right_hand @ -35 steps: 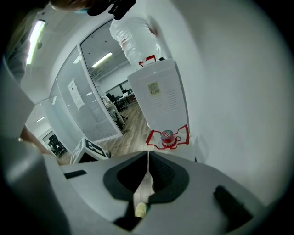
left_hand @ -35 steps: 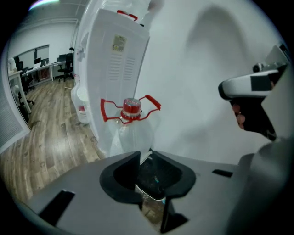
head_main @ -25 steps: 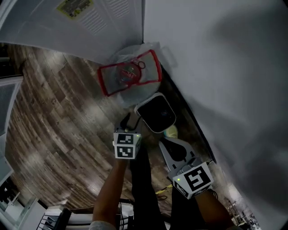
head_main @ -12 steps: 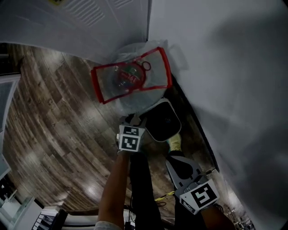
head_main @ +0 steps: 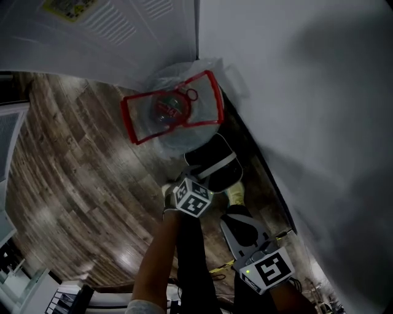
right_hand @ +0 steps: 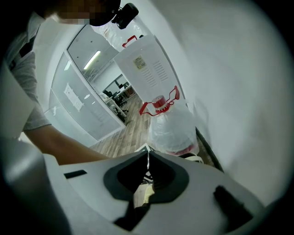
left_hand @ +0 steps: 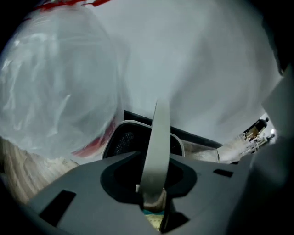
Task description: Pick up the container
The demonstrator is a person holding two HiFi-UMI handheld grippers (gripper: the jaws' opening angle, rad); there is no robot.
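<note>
- My left gripper (left_hand: 154, 204) was closing on the white handle (left_hand: 156, 147) of the black container (head_main: 207, 150).
- My right gripper (right_hand: 147, 160) was closed on nothing.
- The yellow label (head_main: 66, 7) far ahead was too small to read.

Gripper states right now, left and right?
Left gripper: jaws closing on the handle of the container; handle sits between them.
Right gripper: shut, nothing held.
</note>
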